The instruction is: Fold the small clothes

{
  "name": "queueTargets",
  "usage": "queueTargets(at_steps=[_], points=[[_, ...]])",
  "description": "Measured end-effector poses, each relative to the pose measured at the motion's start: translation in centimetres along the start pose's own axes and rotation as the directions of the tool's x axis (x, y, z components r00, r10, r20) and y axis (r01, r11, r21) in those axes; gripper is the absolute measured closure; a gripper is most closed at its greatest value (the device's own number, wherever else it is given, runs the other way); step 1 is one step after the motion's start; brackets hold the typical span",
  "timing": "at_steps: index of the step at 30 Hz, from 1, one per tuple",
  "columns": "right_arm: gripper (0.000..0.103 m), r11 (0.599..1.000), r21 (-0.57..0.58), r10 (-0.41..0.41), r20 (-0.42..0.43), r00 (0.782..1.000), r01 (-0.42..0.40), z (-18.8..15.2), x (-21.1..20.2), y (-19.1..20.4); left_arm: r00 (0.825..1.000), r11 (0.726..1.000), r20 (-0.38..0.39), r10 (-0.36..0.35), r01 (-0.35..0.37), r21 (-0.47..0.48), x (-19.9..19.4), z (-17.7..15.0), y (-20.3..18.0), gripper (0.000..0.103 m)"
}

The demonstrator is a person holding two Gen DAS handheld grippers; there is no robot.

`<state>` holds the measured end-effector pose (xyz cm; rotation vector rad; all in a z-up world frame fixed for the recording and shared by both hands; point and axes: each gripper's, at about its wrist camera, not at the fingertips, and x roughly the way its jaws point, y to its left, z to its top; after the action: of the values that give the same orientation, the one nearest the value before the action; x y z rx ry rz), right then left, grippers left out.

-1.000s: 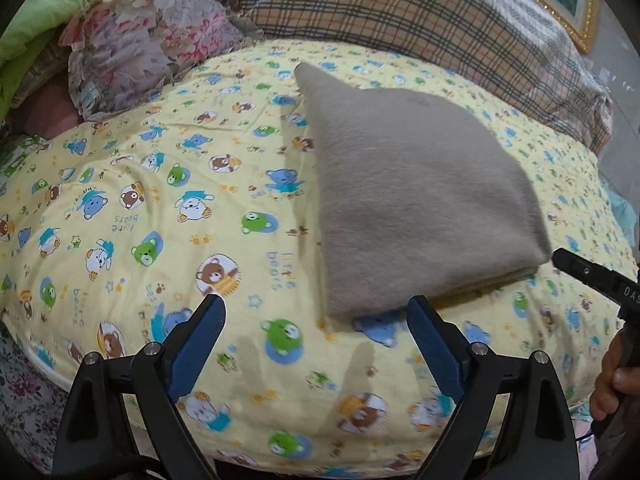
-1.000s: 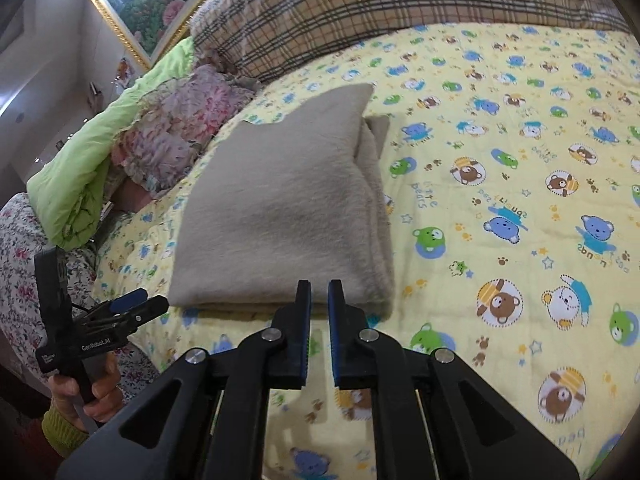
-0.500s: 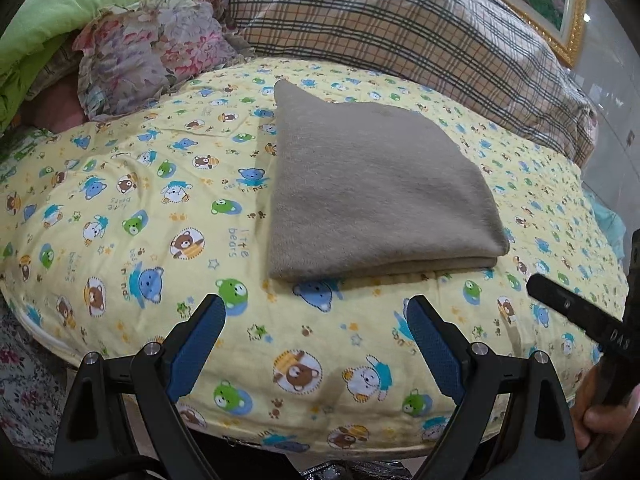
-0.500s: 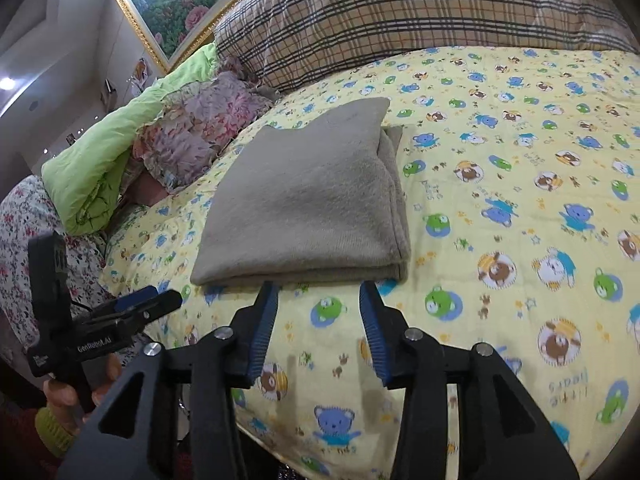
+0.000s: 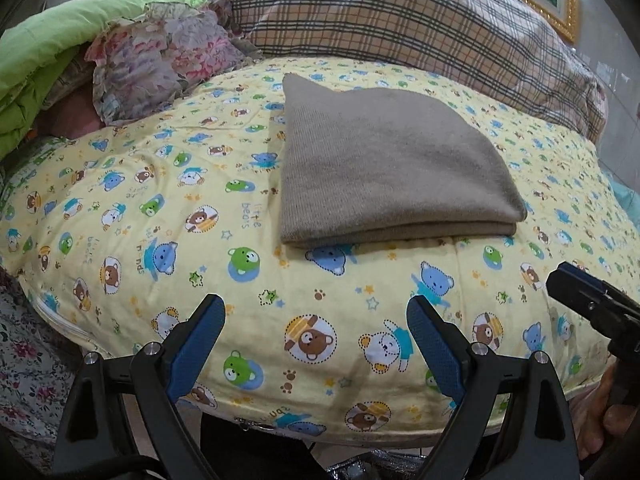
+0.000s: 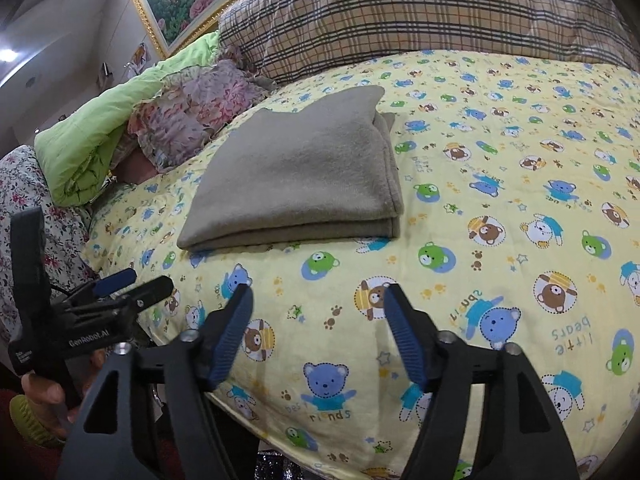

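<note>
folded cloth ahead, both claws empty

from the left: green quilt and flowered pillow bunched at the far left, no part in the work. left claw wide open, nothing between the blue pads, hanging over the near edge of the bear-print cover. brown cloth lying flat on that cover, folded into a thick stack, up and slightly right of the left claw, well apart from it. long axis hard to call: stack close to square, folded edge facing the claws and running left to right, one corner poking out at the far side. right claw spread open as well, just been opening, empty, with the cloth up and to its left. about equally near for both claws, by the look of it. plaid pillow behind, at the right. no boxes or baskets in view, so nothing to report inside any. fold seems done; likely next a reach forward to the near edge.
</note>
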<state>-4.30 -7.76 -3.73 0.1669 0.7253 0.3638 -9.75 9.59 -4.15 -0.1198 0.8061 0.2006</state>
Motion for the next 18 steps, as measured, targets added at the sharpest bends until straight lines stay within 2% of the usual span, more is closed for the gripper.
queueTargets(at_steps=[5,18], points=[[0.019,1.000,0.010,-0.009,0.000,1.000,0.009,-0.1,0.0,-0.2,1.000,1.000,0.000,-0.005,0.005,0.002,0.2,0.1,0.2,0.010],[0.016,1.000,0.008,-0.010,-0.043,0.999,0.010,0.1,1.3,-0.3,1.000,1.000,-0.013,-0.012,0.013,0.022,1.6,1.3,0.2,0.010]])
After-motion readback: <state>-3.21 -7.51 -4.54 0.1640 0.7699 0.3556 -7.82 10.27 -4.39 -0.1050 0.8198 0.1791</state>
